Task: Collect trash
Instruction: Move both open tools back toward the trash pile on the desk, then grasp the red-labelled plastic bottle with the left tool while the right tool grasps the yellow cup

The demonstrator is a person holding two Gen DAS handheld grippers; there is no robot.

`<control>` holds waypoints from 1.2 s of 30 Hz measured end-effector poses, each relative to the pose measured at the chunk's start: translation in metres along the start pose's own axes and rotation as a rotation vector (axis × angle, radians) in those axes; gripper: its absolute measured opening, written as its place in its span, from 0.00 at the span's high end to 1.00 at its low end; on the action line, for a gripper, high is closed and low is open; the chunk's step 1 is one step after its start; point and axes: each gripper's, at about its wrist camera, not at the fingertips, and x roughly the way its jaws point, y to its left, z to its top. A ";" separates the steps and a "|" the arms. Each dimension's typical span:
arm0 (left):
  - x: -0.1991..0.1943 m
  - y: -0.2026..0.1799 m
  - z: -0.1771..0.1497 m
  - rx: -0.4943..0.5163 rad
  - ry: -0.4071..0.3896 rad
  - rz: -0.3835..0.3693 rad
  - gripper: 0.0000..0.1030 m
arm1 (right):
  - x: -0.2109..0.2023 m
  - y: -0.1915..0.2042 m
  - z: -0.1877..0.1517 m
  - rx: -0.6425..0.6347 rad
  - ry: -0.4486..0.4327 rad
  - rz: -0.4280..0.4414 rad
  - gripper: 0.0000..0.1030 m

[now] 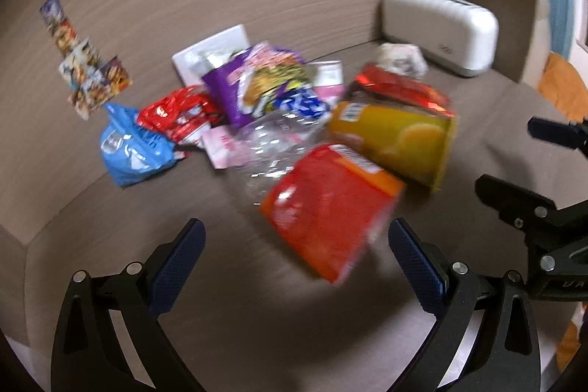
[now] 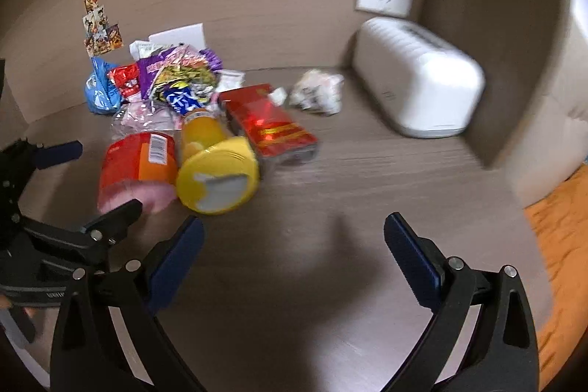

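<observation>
Two sets of fingers, both mine, hang over the brown counter (image 2: 330,171) with nothing in them: the left gripper (image 1: 296,247) has its fingers spread wide and empty, and the right gripper (image 2: 294,241) is just as wide apart over bare surface. The trash sits heaped ahead against the back wall: a red-orange snack bag (image 1: 330,208) nearest my left fingers, a yellow canister (image 2: 217,171) lying on its side just beside it, a red foil packet (image 2: 272,123) next to that, and farther back a clear plastic wrapper (image 1: 272,142), a blue bag (image 1: 128,149) and a tangle of purple and red wrappers. A crumpled white wad (image 2: 318,92) lies apart, near the white toaster (image 2: 415,79). I judge this to be the approach, before any pick. Next I should lower the left fingers around the red-orange snack bag and close on it, while the right reaches for the yellow canister, which may roll.
</observation>
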 end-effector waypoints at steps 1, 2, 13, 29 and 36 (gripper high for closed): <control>0.003 0.003 0.000 -0.008 0.007 0.008 0.05 | 0.006 0.003 0.002 0.001 0.008 0.010 0.15; 0.007 0.006 0.002 -0.014 0.010 0.007 0.06 | 0.012 0.004 0.003 0.002 0.016 0.017 0.22; 0.026 0.023 0.009 -0.054 0.039 -0.089 0.44 | 0.037 0.022 0.018 0.024 0.078 0.142 0.76; 0.017 0.032 0.006 -0.009 0.026 -0.145 0.83 | 0.023 0.029 0.004 0.204 0.064 0.107 0.89; -0.008 0.049 0.002 -0.014 -0.015 -0.176 0.93 | -0.008 0.041 0.006 0.172 0.009 0.081 0.93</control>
